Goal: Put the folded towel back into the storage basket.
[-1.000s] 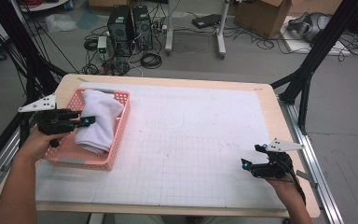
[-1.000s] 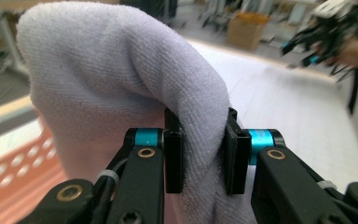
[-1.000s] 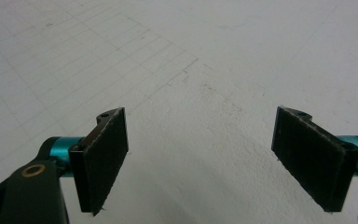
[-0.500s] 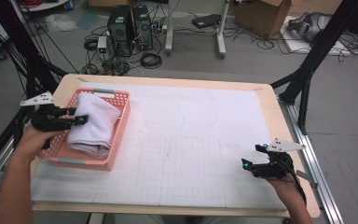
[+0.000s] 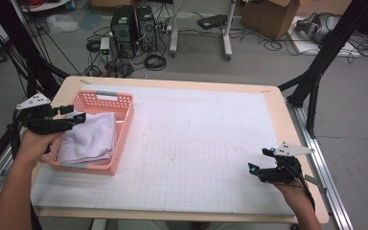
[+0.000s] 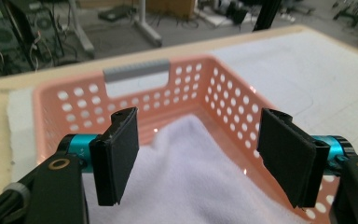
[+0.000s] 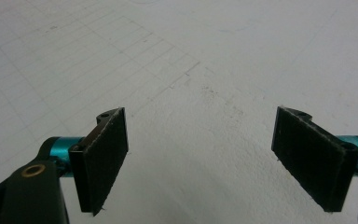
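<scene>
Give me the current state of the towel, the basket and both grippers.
White towel: folded, lying inside the basket, not gripped.
Pink basket: upright at the table's left end, holding the towel.
Left gripper: open above the towel, jaws have just been opening, nothing pinched.
Right gripper: open, empty, over the white mat.

basket: pink plastic, smooth, a bit shiny, full of round holes | towel: white cloth, soft and fuzzy | table: light wood edge, matt | mat: white, matt, thin grid lines | left gripper: black matt pads, shiny blue metal
</scene>
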The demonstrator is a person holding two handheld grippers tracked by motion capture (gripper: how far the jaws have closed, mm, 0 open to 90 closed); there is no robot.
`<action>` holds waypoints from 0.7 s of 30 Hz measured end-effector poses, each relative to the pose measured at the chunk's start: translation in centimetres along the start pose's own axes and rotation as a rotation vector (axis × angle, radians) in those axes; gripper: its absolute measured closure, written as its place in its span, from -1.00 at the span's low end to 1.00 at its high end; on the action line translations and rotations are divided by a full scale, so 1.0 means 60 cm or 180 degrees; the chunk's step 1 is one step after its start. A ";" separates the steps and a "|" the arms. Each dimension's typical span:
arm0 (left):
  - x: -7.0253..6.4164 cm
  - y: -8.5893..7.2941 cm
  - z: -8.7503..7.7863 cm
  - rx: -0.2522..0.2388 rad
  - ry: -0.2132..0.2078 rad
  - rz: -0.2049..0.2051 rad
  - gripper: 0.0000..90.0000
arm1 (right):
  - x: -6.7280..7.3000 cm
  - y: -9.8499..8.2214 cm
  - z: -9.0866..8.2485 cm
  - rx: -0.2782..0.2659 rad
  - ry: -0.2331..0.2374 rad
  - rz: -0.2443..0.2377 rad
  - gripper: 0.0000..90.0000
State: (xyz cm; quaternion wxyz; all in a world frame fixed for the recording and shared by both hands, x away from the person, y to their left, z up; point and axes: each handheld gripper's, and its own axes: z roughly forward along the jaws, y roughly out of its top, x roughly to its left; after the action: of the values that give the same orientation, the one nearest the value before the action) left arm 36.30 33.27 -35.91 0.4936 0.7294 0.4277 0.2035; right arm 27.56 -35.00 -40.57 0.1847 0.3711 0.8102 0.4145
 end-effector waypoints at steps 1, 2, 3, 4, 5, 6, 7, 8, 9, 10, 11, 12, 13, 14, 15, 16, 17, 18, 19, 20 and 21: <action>-0.003 -0.002 0.007 0.0079 0.0023 -0.0013 -0.32 | 0.000 0.000 0.000 0.0004 -0.0001 0.0005 -0.62; -0.005 -0.003 0.014 0.0168 0.0024 -0.0021 -0.30 | 0.000 0.000 0.000 0.0004 0.0000 0.0008 -0.62; -0.006 -0.005 0.022 0.0268 0.0023 -0.0031 -0.27 | 0.000 0.000 0.000 0.0003 0.0003 0.0008 -0.62; -0.008 -0.007 0.030 0.0386 0.0065 -0.0028 -0.27 | 0.000 0.001 0.000 -0.0007 0.0003 -0.0006 -0.62; -0.009 -0.010 0.038 0.0516 0.0131 0.0006 -0.27 | 0.000 0.001 0.000 -0.0007 0.0003 -0.0006 -0.62; -0.010 -0.013 0.047 0.0623 0.0179 0.0028 -0.27 | 0.001 0.001 0.001 -0.0004 0.0008 -0.0007 -0.62; -0.010 -0.016 0.055 0.0720 0.0195 0.0000 -0.29 | 0.001 0.001 0.001 0.0004 0.0009 0.0001 -0.62; -0.010 -0.019 0.063 0.0821 0.0192 -0.0019 -0.29 | 0.001 0.001 0.001 0.0002 0.0007 0.0002 -0.62; -0.011 -0.022 0.071 0.0896 0.0196 -0.0031 -0.29 | 0.001 0.001 0.001 0.0000 0.0013 0.0002 -0.62; -0.012 -0.025 0.078 0.0990 0.0210 -0.0017 -0.29 | 0.001 0.001 0.000 -0.0002 0.0008 -0.0007 -0.62; -0.014 -0.029 0.086 0.1065 0.0223 -0.0032 -0.29 | 0.001 0.001 0.000 -0.0006 0.0003 -0.0002 -0.62; -0.015 -0.032 0.094 0.1144 0.0201 -0.0035 -0.29 | 0.000 0.001 0.000 -0.0001 0.0000 0.0005 -0.62; -0.016 -0.036 0.101 0.1205 0.0193 -0.0029 -0.28 | 0.000 0.001 -0.001 0.0000 -0.0002 0.0004 -0.62; -0.018 -0.040 0.108 0.1242 0.0186 -0.0042 -0.28 | 0.000 0.001 0.000 -0.0002 0.0001 0.0006 -0.62; -0.019 -0.043 0.114 0.1267 0.0177 -0.0055 -0.28 | 0.000 0.000 0.000 0.0003 0.0002 0.0008 -0.62; -0.020 -0.045 0.118 0.1278 0.0184 -0.0038 -0.28 | 0.000 0.000 0.000 -0.0002 0.0005 0.0002 -0.62; -0.021 -0.045 0.120 0.1285 0.0176 -0.0033 -0.28 | 0.001 0.001 0.000 0.0002 0.0006 0.0009 -0.62; -0.021 -0.045 0.122 0.1264 0.0177 -0.0055 -0.28 | 0.001 0.001 0.001 -0.0006 0.0009 0.0001 -0.62; -0.021 -0.044 0.123 0.1264 0.0164 -0.0062 -0.27 | 0.001 0.001 0.001 -0.0008 0.0009 0.0001 -0.62; -0.021 -0.044 0.124 0.1262 0.0140 -0.0048 -0.27 | 0.001 0.000 0.001 -0.0006 0.0011 0.0001 -0.62; -0.022 -0.044 0.126 0.1255 0.0117 -0.0030 -0.26 | 0.001 0.000 0.001 0.0000 0.0008 0.0008 -0.62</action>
State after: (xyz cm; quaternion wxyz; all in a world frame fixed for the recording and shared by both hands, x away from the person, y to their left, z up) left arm 39.90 28.46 -41.33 0.3342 0.8061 0.4717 0.1269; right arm 27.57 -34.92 -40.60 0.1832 0.3715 0.8100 0.4152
